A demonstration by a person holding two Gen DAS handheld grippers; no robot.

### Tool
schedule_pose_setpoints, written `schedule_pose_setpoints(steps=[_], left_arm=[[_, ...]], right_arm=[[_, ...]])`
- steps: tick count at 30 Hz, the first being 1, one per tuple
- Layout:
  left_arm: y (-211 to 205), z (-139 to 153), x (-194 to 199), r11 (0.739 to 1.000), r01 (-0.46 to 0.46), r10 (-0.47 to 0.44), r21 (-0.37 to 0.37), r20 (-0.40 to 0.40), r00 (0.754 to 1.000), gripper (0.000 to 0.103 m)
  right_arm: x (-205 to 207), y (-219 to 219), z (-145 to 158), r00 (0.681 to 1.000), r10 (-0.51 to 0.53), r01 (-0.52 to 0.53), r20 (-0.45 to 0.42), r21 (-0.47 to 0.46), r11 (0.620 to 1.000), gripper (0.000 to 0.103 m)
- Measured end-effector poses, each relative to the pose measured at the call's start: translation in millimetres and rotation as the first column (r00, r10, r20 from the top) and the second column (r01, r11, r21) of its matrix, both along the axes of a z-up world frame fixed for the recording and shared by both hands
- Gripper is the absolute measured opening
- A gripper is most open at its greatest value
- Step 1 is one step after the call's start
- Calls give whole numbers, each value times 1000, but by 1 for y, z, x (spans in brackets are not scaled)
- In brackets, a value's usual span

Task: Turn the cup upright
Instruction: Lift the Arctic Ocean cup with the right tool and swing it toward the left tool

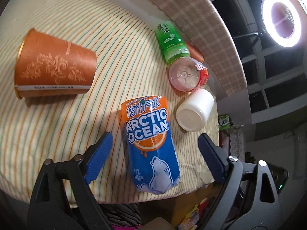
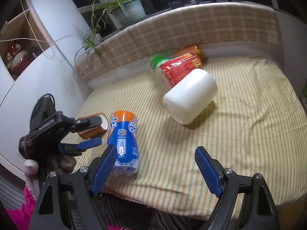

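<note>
An orange paper cup (image 1: 53,65) with a leaf pattern lies on its side on the striped cloth, rim to the left; in the right wrist view it (image 2: 94,126) sits partly hidden behind the left gripper. My left gripper (image 1: 155,145) is open and empty, its jaws either side of a lying Arctic Ocean bottle (image 1: 151,143), well right of the cup. My right gripper (image 2: 155,153) is open and empty near the cloth's front edge, with the same bottle (image 2: 122,141) by its left finger.
A white bottle (image 1: 194,109) lies on its side, also in the right wrist view (image 2: 190,97). A red-labelled bottle (image 1: 187,74), a green bottle (image 1: 171,42) and an orange can (image 2: 189,52) lie by the checked back cushion (image 2: 172,28). A potted plant (image 2: 122,5) stands behind.
</note>
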State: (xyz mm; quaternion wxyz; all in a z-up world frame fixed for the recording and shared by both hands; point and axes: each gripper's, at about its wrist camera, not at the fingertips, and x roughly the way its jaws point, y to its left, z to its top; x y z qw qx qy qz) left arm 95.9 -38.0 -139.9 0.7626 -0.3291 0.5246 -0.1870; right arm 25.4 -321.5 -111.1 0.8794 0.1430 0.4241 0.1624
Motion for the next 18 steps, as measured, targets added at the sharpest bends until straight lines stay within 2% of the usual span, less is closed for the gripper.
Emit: schedule_pose_setpoints(steps=[13,16,18], left_arm=[[-15,-22,18,1000,14,-13,4,-45,999,86],[-17,-28,21,1000,14,-13,9,-54,998,82],[-18,-30,22,1000,17,-17,14,-55,998,75]], right_arm=[[-8,-4,-4,1000,-15,15,-1,-25,1000,86],[-7,-5,-6,1000,-16,16,-7,-28,999,86],[-6,-6,-7,1000,-17,17,-11,-26,1000,86]])
